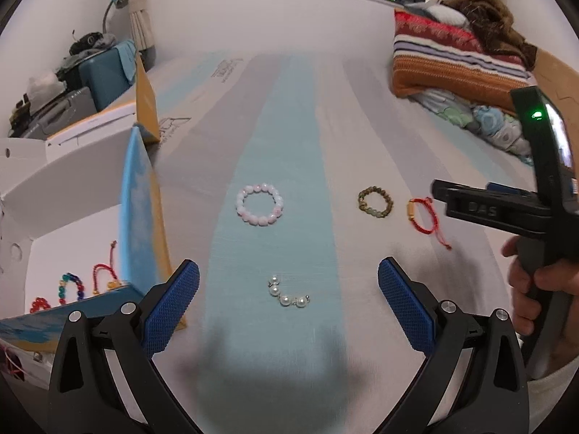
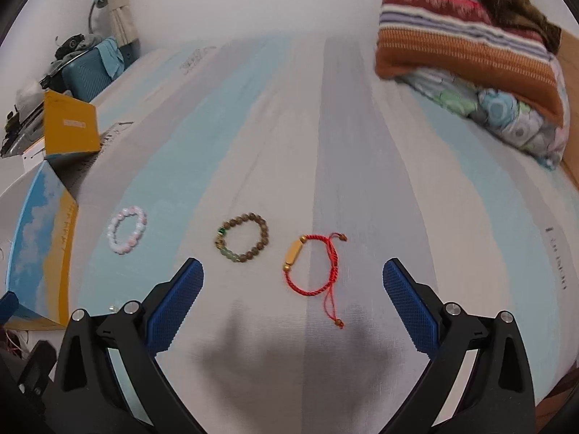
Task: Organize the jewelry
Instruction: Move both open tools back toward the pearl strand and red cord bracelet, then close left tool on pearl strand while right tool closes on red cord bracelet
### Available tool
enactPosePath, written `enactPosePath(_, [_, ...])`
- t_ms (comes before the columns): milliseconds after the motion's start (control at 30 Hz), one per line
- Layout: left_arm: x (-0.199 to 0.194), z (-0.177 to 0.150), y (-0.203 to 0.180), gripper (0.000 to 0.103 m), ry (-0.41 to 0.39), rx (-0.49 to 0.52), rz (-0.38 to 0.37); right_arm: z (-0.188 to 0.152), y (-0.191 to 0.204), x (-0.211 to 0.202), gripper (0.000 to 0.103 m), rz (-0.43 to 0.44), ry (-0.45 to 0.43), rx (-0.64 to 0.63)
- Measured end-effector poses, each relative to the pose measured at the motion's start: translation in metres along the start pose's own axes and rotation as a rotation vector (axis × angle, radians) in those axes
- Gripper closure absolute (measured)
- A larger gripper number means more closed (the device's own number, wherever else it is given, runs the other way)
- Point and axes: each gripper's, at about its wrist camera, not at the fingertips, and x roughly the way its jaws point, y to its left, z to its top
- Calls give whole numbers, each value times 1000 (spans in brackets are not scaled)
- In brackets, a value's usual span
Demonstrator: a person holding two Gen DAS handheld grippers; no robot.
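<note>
Both my tongs released: left gripper (image 1: 288, 291) hovering over short white pearl strand (image 1: 287, 293), right gripper (image 2: 293, 291) above red cord bracelet with tan tube bead (image 2: 312, 266), nothing held

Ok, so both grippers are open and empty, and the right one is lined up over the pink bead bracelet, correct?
Not quite. The right wrist view shows the right gripper lined up over the red cord bracelet; the pink bead bracelet lies well off to its left. Both grippers, including the left gripper, are indeed open and empty.
</note>
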Motion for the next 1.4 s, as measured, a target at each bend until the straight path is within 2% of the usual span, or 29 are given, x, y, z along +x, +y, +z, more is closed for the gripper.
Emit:
enactPosePath(100, [24,-1,-3,6,24,-42,-4,-2,-11,17,7,-5,22,13])
enactPosePath(367, [81,-14,0,9,82,-56,2,-6,-26,62,9,0,70,27])
enactPosePath(567, [95,-23,-1,10,71,-51,-4,-9,-28,89,21,-5,115,17])
enactPosePath(767, [102,-26,-1,17,78,-51,-17,-15,-24,99,35,5,138,1])
enactPosePath(900, [116,-32,2,34,127,-46,-27,-17,-21,104,43,5,134,-10])
enactPosePath(967, [117,-34,4,37,121,-51,-26,-18,-20,104,48,9,130,-21])
enactPosePath(1133, [115,-35,5,57,119,-50,-17,-20,-21,102,61,17,121,-17])
enactPosePath(1233, [114,-35,7,76,125,-53,-29,-19,-22,101,71,22,116,-13])
enactPosePath(1300, [115,-35,8,92,129,-52,-38,-19,-22,99,83,29,107,-23])
enactPosePath(1400, [113,-35,10,93,128,-47,-49,-19,-21,97,92,28,92,-32])
